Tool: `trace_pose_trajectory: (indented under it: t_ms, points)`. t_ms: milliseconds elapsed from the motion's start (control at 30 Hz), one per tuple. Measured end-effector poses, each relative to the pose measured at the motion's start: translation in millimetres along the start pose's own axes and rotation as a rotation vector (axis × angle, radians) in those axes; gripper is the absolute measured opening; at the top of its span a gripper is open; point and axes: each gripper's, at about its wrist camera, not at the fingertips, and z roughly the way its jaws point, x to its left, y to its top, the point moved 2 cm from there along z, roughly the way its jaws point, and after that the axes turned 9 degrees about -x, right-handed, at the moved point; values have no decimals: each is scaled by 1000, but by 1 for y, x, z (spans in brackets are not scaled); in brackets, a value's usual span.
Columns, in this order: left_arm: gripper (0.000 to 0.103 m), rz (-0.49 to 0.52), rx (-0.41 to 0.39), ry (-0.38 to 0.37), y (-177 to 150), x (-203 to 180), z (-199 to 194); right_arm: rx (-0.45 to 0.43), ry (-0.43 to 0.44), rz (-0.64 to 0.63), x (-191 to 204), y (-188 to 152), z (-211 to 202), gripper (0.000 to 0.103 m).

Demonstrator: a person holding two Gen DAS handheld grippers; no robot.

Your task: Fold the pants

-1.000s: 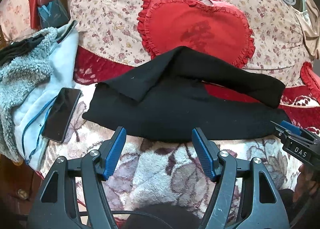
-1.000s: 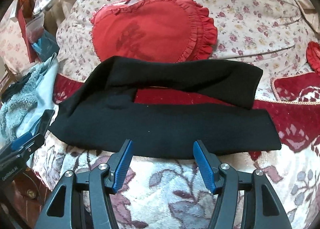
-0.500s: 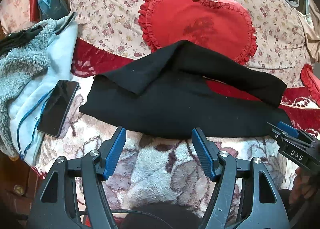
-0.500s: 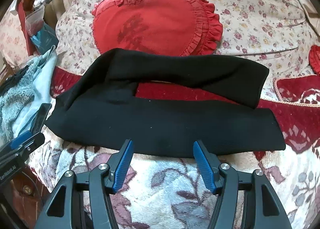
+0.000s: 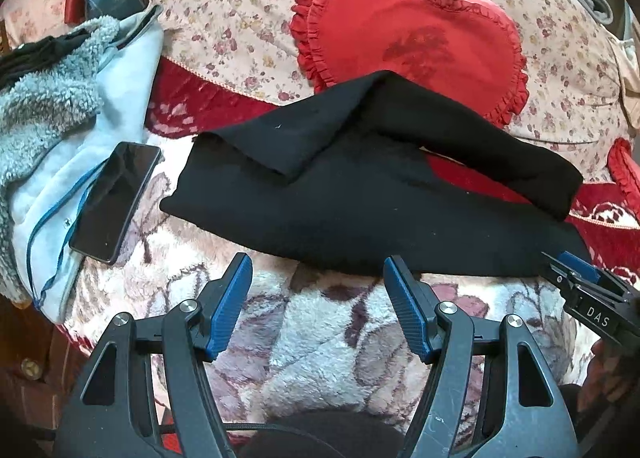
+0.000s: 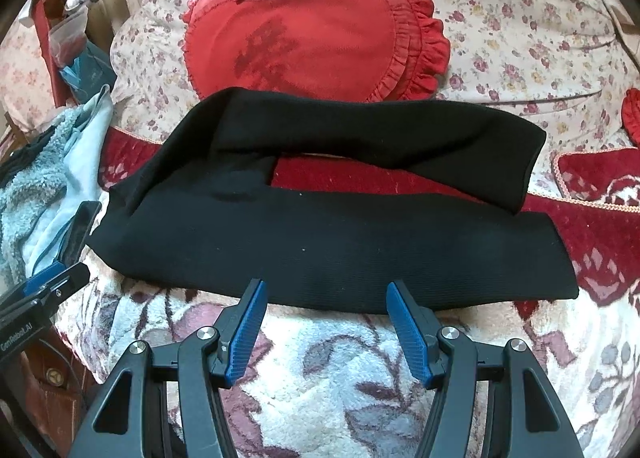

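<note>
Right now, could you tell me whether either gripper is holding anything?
Nothing is held: the left gripper and right gripper are open, short of the black pants.

Bright daylight, sharp focus, fisheye bending, dark corners

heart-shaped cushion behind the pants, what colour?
Red, with a ruffled edge and a darker mark in the middle: the heart cushion. Clearest in the right wrist view.

The black pants hide the heart cushion's lower tip at six o'clock. In the left wrist view the right gripper is cut off at four o'clock; in the right wrist view the left gripper is cut off at eight o'clock.
</note>
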Motion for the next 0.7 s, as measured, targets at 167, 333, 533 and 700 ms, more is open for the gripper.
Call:
trace_pose_trajectory:
  t_ms: [167,333,533,700]
  points:
    - [68,-18,17,8,-1,7,7,15,3,-7,1,-1,8,61]
    - [68,-34,31,20,-1,16,17,31,5,-15,5,-1,19,61]
    - [68,-54,45,37,0,29,29,43,13,-37,15,6,34,61]
    - [68,-66,38,59,0,42,32,51,65,-70,38,22,54,61]
